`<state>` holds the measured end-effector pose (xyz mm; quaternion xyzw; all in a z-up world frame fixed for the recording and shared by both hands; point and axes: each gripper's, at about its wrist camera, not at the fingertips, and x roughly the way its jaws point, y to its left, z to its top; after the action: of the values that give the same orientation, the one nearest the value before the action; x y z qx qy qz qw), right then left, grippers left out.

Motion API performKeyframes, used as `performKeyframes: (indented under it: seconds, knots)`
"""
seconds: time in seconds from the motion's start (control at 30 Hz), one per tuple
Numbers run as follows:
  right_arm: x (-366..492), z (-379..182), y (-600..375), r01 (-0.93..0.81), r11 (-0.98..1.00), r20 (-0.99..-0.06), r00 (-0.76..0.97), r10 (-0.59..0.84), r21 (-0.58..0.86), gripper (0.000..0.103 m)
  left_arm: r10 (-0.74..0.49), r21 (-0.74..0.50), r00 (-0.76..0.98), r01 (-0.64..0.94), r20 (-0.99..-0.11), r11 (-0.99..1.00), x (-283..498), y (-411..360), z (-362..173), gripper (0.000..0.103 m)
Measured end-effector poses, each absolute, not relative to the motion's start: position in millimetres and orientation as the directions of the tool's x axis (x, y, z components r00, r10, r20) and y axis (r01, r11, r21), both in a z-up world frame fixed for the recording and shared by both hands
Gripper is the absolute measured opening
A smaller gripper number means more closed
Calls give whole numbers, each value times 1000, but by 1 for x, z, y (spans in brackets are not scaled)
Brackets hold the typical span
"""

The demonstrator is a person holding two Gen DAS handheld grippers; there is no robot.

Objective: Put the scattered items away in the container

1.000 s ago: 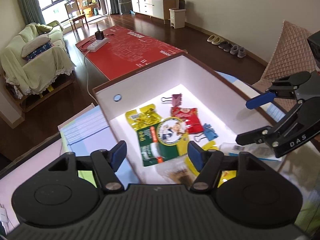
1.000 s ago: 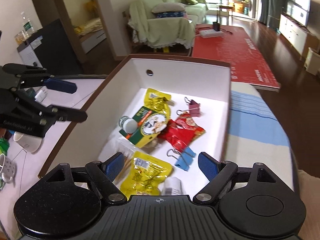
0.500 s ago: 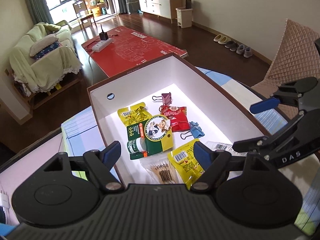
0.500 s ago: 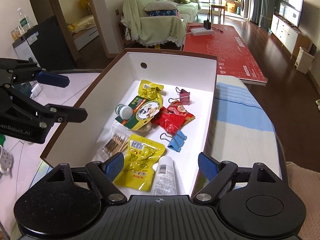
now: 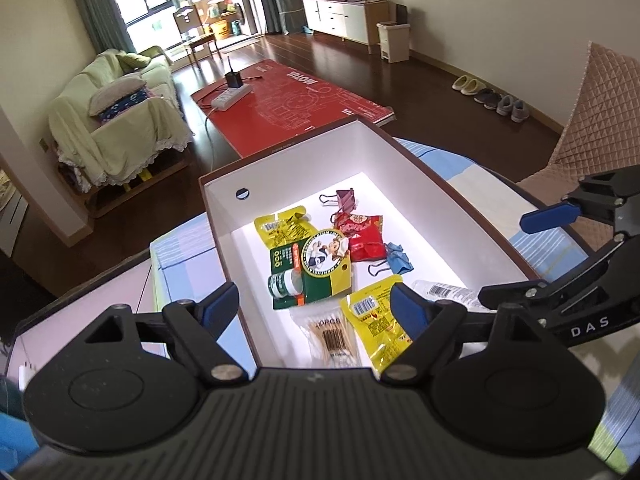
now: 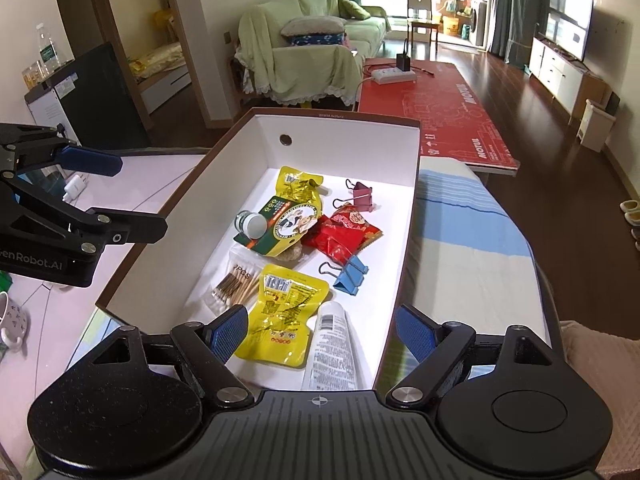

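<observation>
box [image 6: 414,216] holds snacks; both grippers' fingers spread, empty; mug [image 6: 12,320] only in right cam.

Black left gripper [image 5: 314,306], black right gripper [image 6: 322,328], blue finger pads [image 6: 414,332], silver screws, ribbed housings

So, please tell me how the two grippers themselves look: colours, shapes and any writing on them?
Both are matte black with ribbed bodies and round discs. The left gripper and right gripper have angular linkage fingers with silver rivets and blue pads. White lettering shows on their sides, only partly readable. No cables or sleeves are visible.
</observation>
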<state>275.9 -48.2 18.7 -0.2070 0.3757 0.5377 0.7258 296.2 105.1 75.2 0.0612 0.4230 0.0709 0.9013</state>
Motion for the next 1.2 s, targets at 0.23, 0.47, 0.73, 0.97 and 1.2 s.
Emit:
performKeyframes:
  seconds: [0.23, 0.47, 0.73, 0.97, 1.2]
  knots:
    - [262, 24, -62, -933, 348, -758, 162, 631, 90, 84, 196, 170, 626, -101, -755, 980, 280, 95, 76, 81]
    - [253, 30, -72, -932, 356, -747, 187, 638, 71, 84, 205, 170, 633, -116, -747, 979, 261, 83, 79, 81]
    - [243, 36, -83, -930, 364, -732, 215, 646, 49, 84, 219, 173, 636, -135, -740, 976, 243, 73, 79, 81]
    - [237, 38, -93, -926, 372, -718, 219, 661, 60, 84, 240, 182, 635, -157, -734, 971, 228, 65, 78, 81]
    - [231, 42, -103, -918, 391, -699, 239, 675, 64, 102, 257, 178, 641, -186, -723, 966, 211, 60, 80, 81]
